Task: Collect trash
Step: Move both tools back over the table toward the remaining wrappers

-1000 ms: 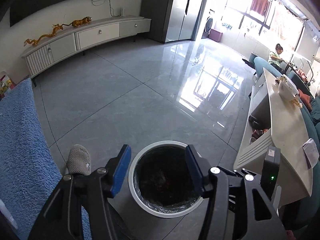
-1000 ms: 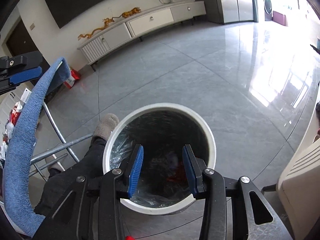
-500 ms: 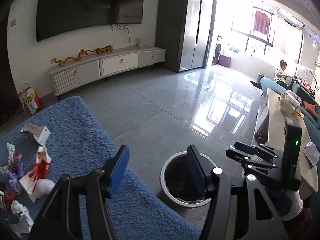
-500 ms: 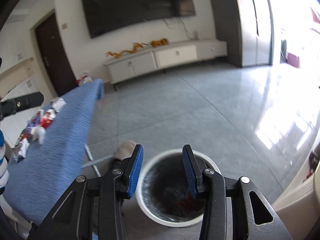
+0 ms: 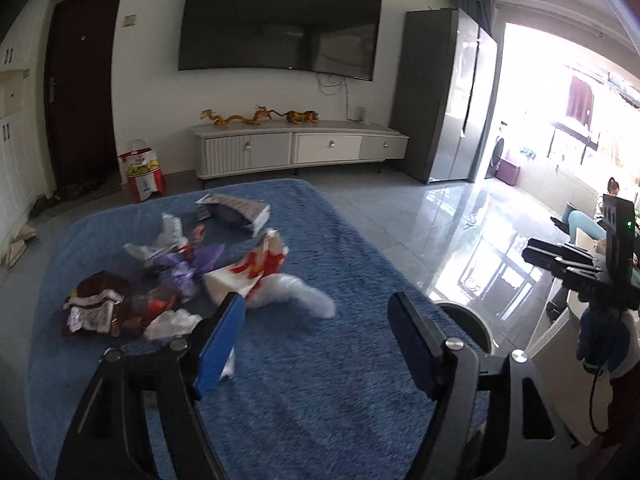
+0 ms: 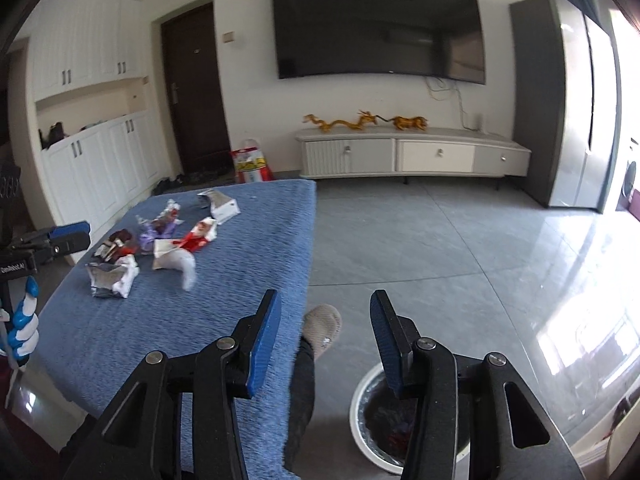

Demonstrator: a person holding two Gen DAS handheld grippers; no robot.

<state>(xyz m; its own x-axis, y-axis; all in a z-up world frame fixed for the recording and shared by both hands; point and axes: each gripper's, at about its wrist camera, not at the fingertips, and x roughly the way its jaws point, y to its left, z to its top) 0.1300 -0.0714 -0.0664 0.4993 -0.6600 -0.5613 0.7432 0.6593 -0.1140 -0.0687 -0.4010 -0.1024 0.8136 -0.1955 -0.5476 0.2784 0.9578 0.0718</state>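
Several crumpled wrappers (image 5: 180,276) lie in a heap on the blue-covered table (image 5: 320,400); they also show in the right wrist view (image 6: 160,240). A white plastic scrap (image 5: 296,292) lies at the heap's right edge. My left gripper (image 5: 316,344) is open and empty above the table, just near of the heap. My right gripper (image 6: 324,340) is open and empty, above the table's right edge and the floor. The white trash bin (image 6: 368,412) with a dark liner stands on the floor to the table's right; its rim also shows in the left wrist view (image 5: 468,320).
The person's slippered foot (image 6: 324,328) is on the floor between table and bin. A TV console (image 6: 412,156) stands at the far wall with a red bag (image 6: 250,162) beside it. A white coffee table (image 5: 560,340) is to the right of the bin.
Both grippers have lifted away from the bin and swung left toward the table. The wrapper heap has come into view in front of the left gripper. Both stay open and empty.
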